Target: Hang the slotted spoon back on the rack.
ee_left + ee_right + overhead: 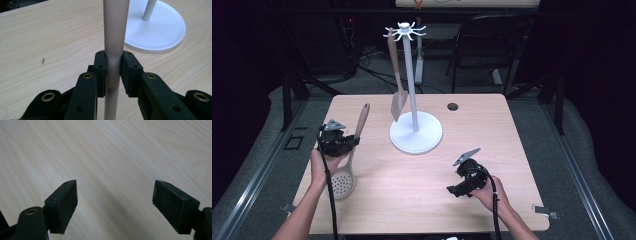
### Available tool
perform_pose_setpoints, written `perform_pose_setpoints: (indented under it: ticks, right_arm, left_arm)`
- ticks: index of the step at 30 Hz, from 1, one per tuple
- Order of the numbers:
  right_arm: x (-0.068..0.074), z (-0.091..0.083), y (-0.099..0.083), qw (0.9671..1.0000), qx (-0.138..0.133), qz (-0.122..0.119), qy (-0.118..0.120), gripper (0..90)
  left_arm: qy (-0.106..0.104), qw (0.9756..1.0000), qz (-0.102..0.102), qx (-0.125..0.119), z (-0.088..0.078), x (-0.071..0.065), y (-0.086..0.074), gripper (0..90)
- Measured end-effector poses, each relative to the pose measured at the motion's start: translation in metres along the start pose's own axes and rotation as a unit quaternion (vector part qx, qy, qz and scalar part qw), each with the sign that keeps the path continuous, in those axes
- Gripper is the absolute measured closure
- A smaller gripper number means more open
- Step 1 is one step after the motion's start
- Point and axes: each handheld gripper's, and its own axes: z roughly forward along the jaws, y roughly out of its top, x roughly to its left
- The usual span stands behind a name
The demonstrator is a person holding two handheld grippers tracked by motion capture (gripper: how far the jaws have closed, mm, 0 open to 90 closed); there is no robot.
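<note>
The slotted spoon [347, 167] is gripped by its handle in the left gripper [113, 72] just above the table [422, 195], not yet hung on the white stand [414, 90], where 1 spatula [397, 95] is hung already, while the right gripper [113, 205] is held wide open and empty.

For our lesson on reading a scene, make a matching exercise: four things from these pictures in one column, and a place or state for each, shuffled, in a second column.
Things:
1. Skimmer
2. Spatula
3. Left gripper
4. Right gripper

Places or states:
A. Open over bare table
B. Hanging from the stand
C. Handle clamped, perforated head low near the table's front edge
D. Shut on a handle

Pairs: 1-C, 2-B, 3-D, 4-A
</note>
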Motion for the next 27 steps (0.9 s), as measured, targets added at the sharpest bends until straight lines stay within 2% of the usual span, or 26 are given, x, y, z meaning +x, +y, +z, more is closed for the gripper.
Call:
perform_pose_setpoints:
  ticks: [6,13,14,16,24,26,27]
  right_arm:
    - [0.0,0.001,0.001,1.0,0.0,-0.002,-0.001,20.1]
    - [0.001,0.001,0.001,1.0,-0.003,0.001,0.0,20.1]
    - [0.001,0.0,0.001,1.0,-0.002,0.001,0.0,20.1]
    - [0.001,0.0,0.001,1.0,-0.002,0.0,0.0,20.1]
    - [0.002,-0.001,0.0,1.0,-0.003,-0.003,-0.004,20.2]
    - [0.003,-0.001,0.001,1.0,-0.001,-0.004,-0.003,20.2]
    - [0.003,0.0,0.001,1.0,-0.001,-0.004,-0.002,20.1]
  left_arm:
    - [0.002,0.9999,0.007,-0.009,-0.004,-0.004,0.002,75.4]
    - [0.004,0.9992,0.018,-0.037,-0.013,-0.014,0.01,75.4]
    - [0.005,0.9986,0.023,-0.047,-0.016,-0.018,0.014,75.4]
    - [0.004,0.9984,0.025,-0.051,-0.018,-0.02,0.015,75.5]
    - [0.001,0.9956,0.032,-0.088,-0.027,-0.031,0.024,75.5]
    - [0.004,0.9943,0.036,-0.1,-0.031,-0.034,0.027,75.5]
    - [0.006,0.9923,0.04,-0.117,-0.035,-0.038,0.03,75.5]
